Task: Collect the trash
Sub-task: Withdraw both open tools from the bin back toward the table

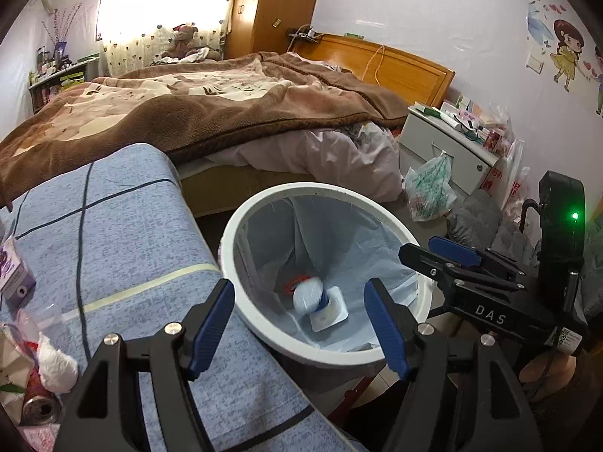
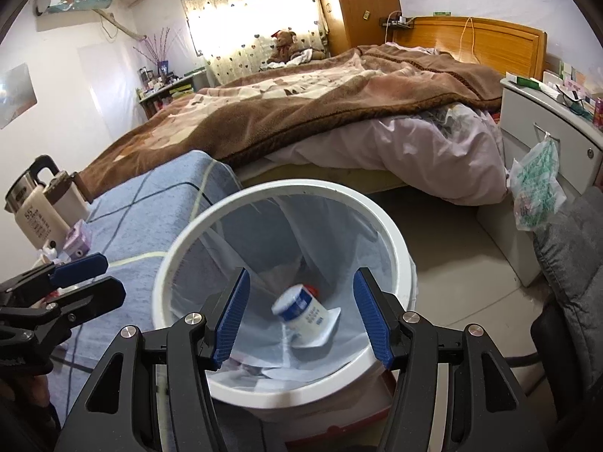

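Both claws spread over the bin [image 2: 286, 388]; next trash lay back on the table's left edge, nearer my left claw.

My right claw [image 2: 301, 320] hung over the bin's near rim, jaws spread, nothing between them. The white cup [image 2: 301, 310] it pointed at was blurred, inside the liner, tipped on its side with its long axis running down-right, over a flat white lid at the bottom. My left claw [image 1: 297, 324] was also spread and empty, at the seam where the blue-clothed table [image 1: 124, 233] meets the bin. Remaining trash sat at the table's left edge in the left view: a crumpled tissue [image 1: 56, 367], a can [image 1: 41, 408] lying on its side with its mouth towards me, a small purple carton [image 1: 13, 271] further back. All of it lay left of and behind the left claw, well apart from the right. I judged the left hand better placed for the next pick.
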Motion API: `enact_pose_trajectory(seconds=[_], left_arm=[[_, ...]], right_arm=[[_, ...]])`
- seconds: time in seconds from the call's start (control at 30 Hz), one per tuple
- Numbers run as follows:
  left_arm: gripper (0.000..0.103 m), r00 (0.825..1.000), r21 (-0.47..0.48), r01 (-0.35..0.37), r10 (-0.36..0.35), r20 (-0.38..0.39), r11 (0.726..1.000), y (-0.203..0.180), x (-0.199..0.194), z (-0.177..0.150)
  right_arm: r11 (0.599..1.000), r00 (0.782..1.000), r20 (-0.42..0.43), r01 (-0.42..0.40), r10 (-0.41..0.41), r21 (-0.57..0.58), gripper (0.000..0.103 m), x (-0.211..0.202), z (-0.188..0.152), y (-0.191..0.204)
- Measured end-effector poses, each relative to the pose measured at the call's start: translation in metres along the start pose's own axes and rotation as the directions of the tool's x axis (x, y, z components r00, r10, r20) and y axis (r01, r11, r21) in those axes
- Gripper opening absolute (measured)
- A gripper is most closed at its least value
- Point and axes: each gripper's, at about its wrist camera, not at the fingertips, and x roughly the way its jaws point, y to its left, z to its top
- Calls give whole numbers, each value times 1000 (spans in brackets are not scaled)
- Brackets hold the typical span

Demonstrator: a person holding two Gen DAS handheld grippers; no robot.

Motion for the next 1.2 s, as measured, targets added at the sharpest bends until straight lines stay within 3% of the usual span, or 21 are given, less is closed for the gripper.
enact_pose_trajectory(seconds=[0.37, 0.53, 0.63, 0.93, 1.2], left_arm=[[74, 997, -31, -38, 40, 69, 999, 14, -43, -14], [74, 992, -68, -83, 89, 94, 994, 32, -64, -30], [74, 981, -92, -141, 151, 121, 986, 45, -80, -41], [74, 952, -223, -226, 263, 157, 948, 91, -131, -82], [75, 924, -291, -303, 355, 143, 907, 123, -162, -111]], right_arm=[[999, 998, 42, -37, 38, -36, 58, -23, -5, 29], [996, 996, 43, -69, 72, -59, 58, -28, -10, 48], [993, 994, 39, -96, 99, -71, 58, -29, -15, 62], [970, 982, 16, -184, 189, -156, 58, -30, -30, 112], [935, 960, -38, -278, 276, -222, 58, -22, -46, 158]])
